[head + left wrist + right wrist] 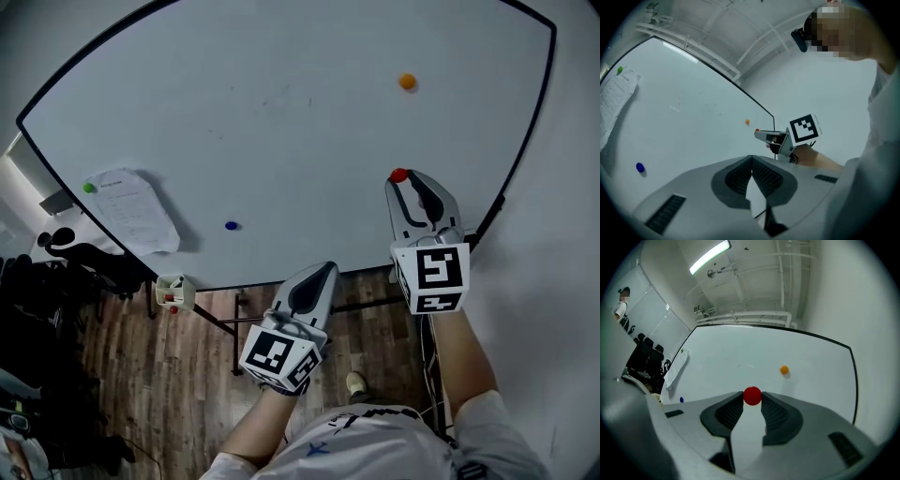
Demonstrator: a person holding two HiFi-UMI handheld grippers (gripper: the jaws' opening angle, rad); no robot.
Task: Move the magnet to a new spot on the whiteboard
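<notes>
Nearest to you, your left gripper (322, 270) is hanging low over the wooden floor (178, 394), just short of the bottom edge of the whiteboard (281, 112). Its jaws are sitting pressed together at the tips with nothing between them.

A little farther out, you are holding your right gripper (403, 184) up against the lower right part of the board. Its jaws are standing fairly wide, and they are pinching the red magnet (752, 396) right at their tips, one pad on each side of it. Whether the magnet is touching the board surface is not clear.

Off to the left, a small cup (174, 292) is hanging at the bottom edge of the board. Above it, a blue magnet (232, 225) is sitting alone on the white surface, and a green magnet (89, 187) is pinning a sheet of paper (136, 208) near the left edge.

Farthest away, an orange magnet (407, 82) is sticking to the board well above the red one.
</notes>
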